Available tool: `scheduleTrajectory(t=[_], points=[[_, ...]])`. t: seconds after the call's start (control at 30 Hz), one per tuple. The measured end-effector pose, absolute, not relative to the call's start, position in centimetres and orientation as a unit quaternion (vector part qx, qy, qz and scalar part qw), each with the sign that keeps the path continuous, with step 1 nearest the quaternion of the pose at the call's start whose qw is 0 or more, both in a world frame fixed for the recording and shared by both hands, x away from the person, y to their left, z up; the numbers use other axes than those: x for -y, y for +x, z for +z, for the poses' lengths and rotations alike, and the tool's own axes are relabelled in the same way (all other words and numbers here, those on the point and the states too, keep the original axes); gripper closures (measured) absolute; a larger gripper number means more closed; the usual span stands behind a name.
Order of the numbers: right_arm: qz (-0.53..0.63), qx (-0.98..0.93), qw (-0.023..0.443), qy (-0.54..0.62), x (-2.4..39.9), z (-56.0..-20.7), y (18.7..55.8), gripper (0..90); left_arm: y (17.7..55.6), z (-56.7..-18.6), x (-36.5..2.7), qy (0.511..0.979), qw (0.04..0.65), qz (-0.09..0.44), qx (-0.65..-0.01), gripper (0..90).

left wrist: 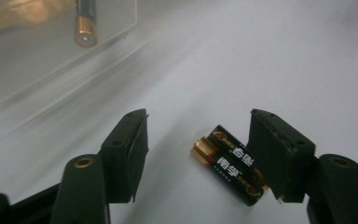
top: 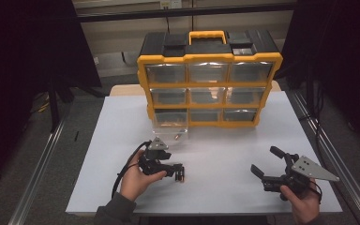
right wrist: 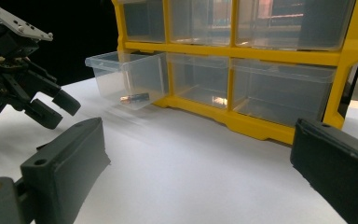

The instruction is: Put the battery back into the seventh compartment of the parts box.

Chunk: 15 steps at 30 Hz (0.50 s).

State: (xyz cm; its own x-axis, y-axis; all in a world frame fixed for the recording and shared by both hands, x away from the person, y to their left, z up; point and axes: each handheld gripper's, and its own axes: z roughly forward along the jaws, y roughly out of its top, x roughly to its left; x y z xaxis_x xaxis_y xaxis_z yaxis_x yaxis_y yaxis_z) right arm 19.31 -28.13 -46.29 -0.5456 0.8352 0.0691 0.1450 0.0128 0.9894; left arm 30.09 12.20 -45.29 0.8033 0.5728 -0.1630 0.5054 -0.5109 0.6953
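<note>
A black battery [left wrist: 230, 163] with gold ends and white lettering lies on the white table sheet [top: 225, 154], possibly two cells side by side. My left gripper [left wrist: 198, 121] is open around it, with the battery close to the jaw on the right of the left gripper view. In the high view the left gripper [top: 180, 172] sits low at centre-left over the battery [top: 180, 176]. The right gripper [top: 266, 160] is open and empty at the front right. The bottom-left clear drawer [right wrist: 121, 70] of the yellow organizer [top: 209, 70] is pulled out, with another battery [right wrist: 135, 98] inside.
The organizer stands at the back centre of the sheet, its other clear drawers pushed in. From the right gripper view, the left gripper [right wrist: 51, 109] is at the far left and the right gripper [right wrist: 198, 135] faces the organizer [right wrist: 261, 56]. Metal rails edge both table sides.
</note>
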Motion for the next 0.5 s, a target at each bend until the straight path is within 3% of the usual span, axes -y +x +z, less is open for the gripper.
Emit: scheduleTrajectory(t=[0.5], points=[[0.595, -0.652, 0.287, 0.373, 28.18, -46.21, 19.23, 3.6, 29.33, -46.19, -11.72, 0.869, 0.374, 0.026, -0.324, 55.5]])
